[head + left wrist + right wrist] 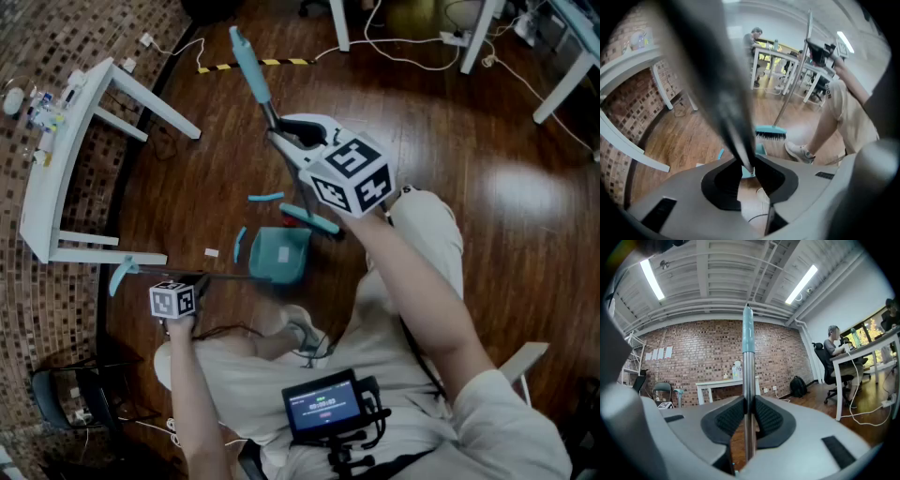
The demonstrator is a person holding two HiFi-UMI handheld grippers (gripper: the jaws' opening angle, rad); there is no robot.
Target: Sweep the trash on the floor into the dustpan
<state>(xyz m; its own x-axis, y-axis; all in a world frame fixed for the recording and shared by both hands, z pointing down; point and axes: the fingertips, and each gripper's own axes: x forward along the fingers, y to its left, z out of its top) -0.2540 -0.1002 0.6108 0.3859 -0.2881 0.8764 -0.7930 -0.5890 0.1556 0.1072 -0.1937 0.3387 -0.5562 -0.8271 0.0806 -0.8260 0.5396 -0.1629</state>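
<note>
while my left gripper (749, 165), aimed steeply down, stays out of the sweep clamped on the dustpan handle (726, 103), the dustpan (279, 253) sits on the floor. my level right gripper (749, 414) pinches the broom handle (748, 357). i judge we're mid-sweep: next, drag the teal strip (265, 198) panward.

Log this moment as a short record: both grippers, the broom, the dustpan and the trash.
left gripper: shut on the dark dustpan handle
right gripper: shut on the broom handle
broom head: low, right beside the dustpan
dustpan: teal, on the wood floor
trash: teal strips and a small white scrap, on the floor outside the pan
task state: trash not yet swept in
</note>
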